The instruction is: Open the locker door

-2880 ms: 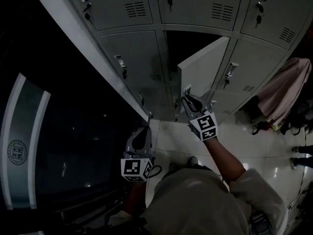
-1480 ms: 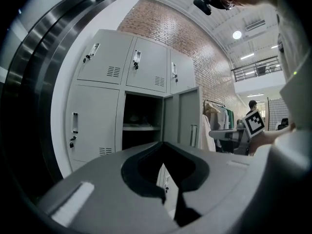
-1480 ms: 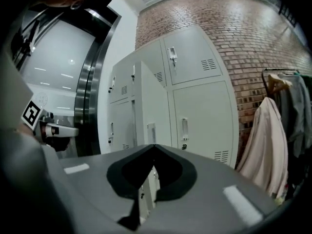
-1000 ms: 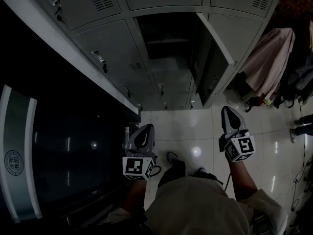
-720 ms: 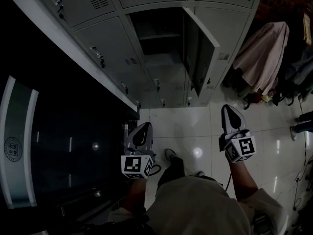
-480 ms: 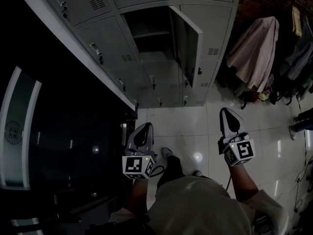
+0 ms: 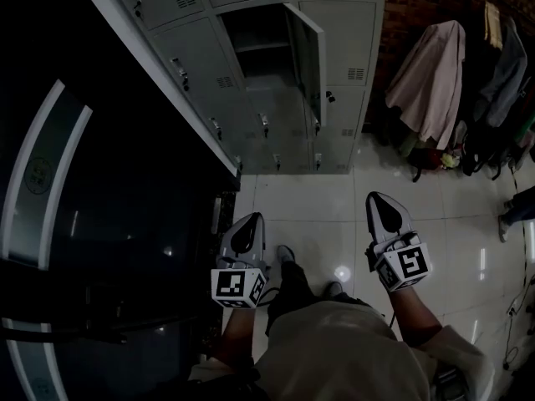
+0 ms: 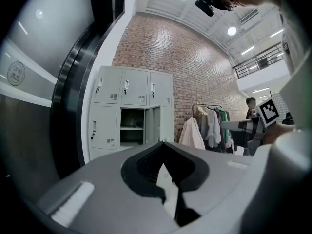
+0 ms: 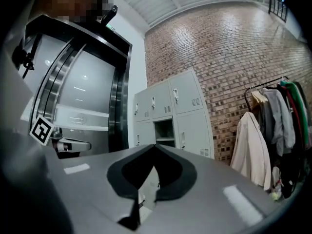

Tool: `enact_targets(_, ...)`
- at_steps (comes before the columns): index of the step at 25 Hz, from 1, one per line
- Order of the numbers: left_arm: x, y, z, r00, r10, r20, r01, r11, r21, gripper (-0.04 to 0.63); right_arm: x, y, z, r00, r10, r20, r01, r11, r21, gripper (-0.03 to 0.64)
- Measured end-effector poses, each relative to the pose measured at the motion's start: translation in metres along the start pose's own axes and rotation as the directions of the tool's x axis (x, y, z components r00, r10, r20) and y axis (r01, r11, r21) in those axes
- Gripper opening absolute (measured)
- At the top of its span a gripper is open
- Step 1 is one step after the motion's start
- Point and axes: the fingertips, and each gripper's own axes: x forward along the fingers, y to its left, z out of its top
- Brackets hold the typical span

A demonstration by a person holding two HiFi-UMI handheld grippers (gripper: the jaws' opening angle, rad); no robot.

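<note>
So the locker door (image 7: 308, 57) is already swung out wide, with the dark compartment (image 7: 259, 44) showing to its left. It hangs from hinges on its right side, long axis upright, in the middle column of the locker bank (image 7: 196, 53).

Both grippers sit low over the tiled floor (image 7: 301, 195), well apart from the door, which is straight ahead and up from them. The left gripper (image 7: 244, 228) has its jaws pressed together on nothing, and so does the right gripper (image 7: 380, 207).

The door's free edge leans toward the right one's side, so I'd say that hand is nearer if it needs any more nudging.
</note>
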Motion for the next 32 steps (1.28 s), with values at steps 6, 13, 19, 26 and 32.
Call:
enact_targets(6,-0.03,-0.02,0.034,0.999,-0.028,0.027,0.028,1.0,0.007,0.067,-0.031,0.034,0.027,1.0,0.007,-0.005,-0.007,1.0,0.014,0.0)
enact_targets(13,-0.056,-0.021,0.068,0.998,-0.051,0.021,0.051,0.999,-0.004,0.067,-0.045,0.076,0.061,1.0,-0.004,-0.014,0.005,1.0,0.012,0.0)
enact_targets(19,-0.078,-0.01,0.087,0.997,-0.058,0.042,0.058,0.998,0.011,0.067,-0.051,0.109,0.069,1.0,0.006,-0.024,-0.006,1.0,-0.006,0.0)
enact_targets(26,-0.084,-0.021,0.086,0.995,-0.091,0.044,0.091,0.996,0.004,0.067,-0.061,0.122,0.068,0.993,-0.004,-0.117,0.004,1.0,-0.001,0.0)
enact_targets(32,-0.078,-0.019,0.079,0.994,-0.103,0.036,0.103,0.995,-0.008,0.067,-0.059,0.126,0.058,0.987,-0.005,-0.159,0.005,1.0,0.001,0.0)
